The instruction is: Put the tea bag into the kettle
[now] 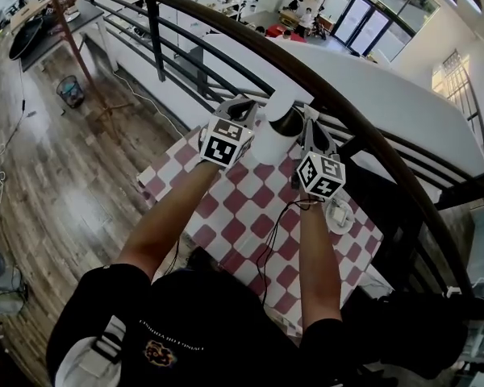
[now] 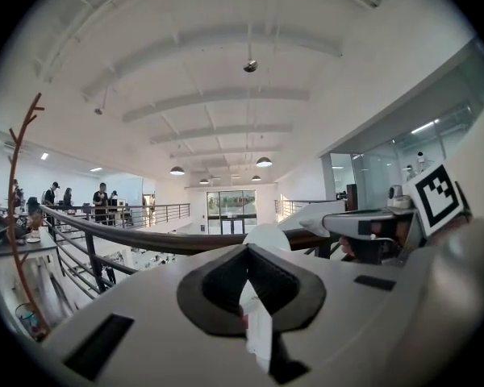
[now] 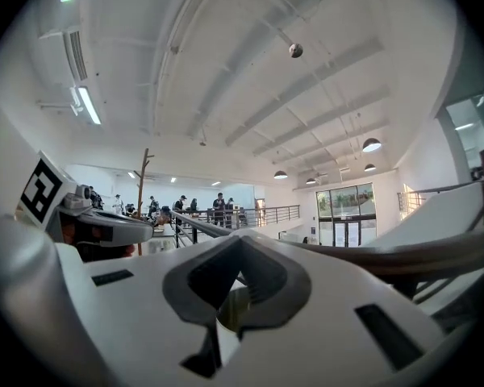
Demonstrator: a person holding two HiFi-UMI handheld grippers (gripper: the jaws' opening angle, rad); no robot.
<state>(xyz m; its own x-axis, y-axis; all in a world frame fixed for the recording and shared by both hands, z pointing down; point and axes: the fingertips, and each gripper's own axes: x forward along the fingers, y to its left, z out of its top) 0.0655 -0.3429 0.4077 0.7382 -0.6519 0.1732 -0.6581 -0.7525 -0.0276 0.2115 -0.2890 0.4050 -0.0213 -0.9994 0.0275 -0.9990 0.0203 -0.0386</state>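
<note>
Both grippers are raised high above the table, side by side. Between them hangs the white kettle (image 1: pixel 276 126), its dark mouth turned towards my right gripper (image 1: pixel 308 118). That gripper is shut, and a shiny olive inner surface of the kettle (image 3: pixel 240 311) shows right under its closed jaws (image 3: pixel 230 297), so it seems to grip the rim. My left gripper (image 1: pixel 250 105) is shut on a white paper strip, the tea bag (image 2: pixel 260 329), which hangs from its jaws (image 2: pixel 254 297). Beyond them, the kettle's white round top (image 2: pixel 266 236) shows in the left gripper view.
Below lies a table with a red-and-white checked cloth (image 1: pixel 226 216). On it sits a small white base (image 1: pixel 339 214) with a black cable. A dark curved railing (image 1: pixel 371 135) runs just behind the table, with an open hall beyond it. Wooden floor lies at the left.
</note>
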